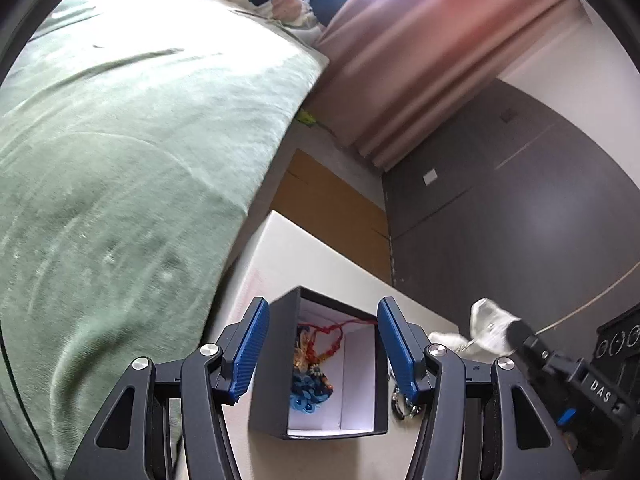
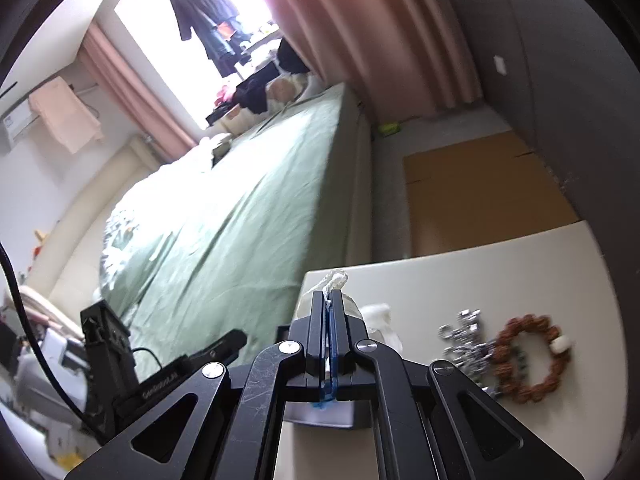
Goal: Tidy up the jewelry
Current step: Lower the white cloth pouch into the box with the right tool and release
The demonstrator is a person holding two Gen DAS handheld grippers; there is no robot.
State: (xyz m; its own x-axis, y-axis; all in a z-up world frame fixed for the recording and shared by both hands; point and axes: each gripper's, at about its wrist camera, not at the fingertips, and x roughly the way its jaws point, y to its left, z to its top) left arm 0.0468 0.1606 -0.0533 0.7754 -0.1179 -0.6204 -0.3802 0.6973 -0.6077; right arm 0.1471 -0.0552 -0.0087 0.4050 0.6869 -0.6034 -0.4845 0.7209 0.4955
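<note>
The right tool (image 2: 331, 312) is pinched shut on a thin, limp clear bag (image 2: 334, 280). The left tool (image 1: 322, 348) stands open, empty, astride the light black box (image 1: 320, 360) holding soft knotted cords (image 1: 314, 364). Beyond on the tabletop (image 2: 500, 264), the stiff, rolling bead bracelet (image 2: 532, 358) is best gripped across its ring.

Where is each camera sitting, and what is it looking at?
Left wrist: sits on the left gripper, looking down past its open blue fingers at the black box on the white table.
Right wrist: sits on the right gripper, shut on a clear plastic bag, looking over the table toward the bead bracelet.
Both show the green bed, pink curtain and cardboard.
</note>
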